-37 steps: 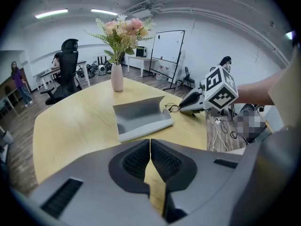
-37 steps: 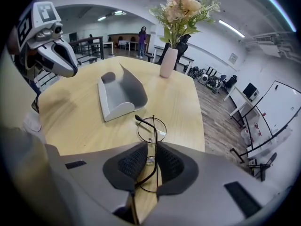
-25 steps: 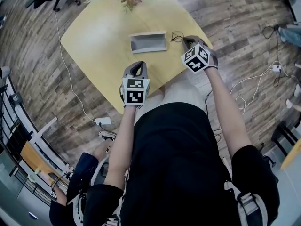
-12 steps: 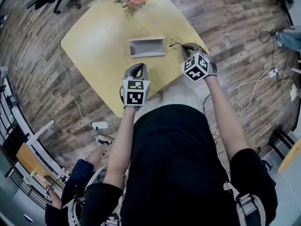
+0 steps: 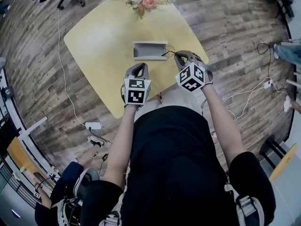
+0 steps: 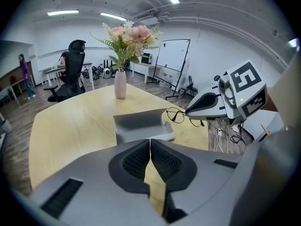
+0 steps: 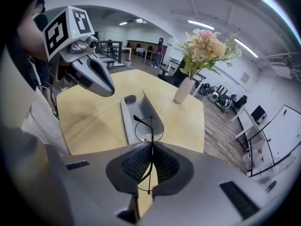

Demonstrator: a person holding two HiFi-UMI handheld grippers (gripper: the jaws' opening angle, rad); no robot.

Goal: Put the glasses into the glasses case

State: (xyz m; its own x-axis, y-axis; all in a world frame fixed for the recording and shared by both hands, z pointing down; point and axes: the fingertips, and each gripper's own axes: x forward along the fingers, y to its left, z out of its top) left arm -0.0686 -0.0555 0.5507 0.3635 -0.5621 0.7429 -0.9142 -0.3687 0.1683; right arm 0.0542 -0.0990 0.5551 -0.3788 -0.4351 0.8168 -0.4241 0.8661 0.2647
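Right gripper fingers pinch glasses just beside the case, above tabletop.
Left gripper fingers pressed together, empty. Risk: thin frame could slip or twist in the pinch and miss the case.

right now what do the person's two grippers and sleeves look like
The left gripper and right gripper are alike: smooth grey moulded shells with black ribbed pads lining the jaws. Each carries a cube printed with black-and-white square markers. The person wears a black short-sleeved top.
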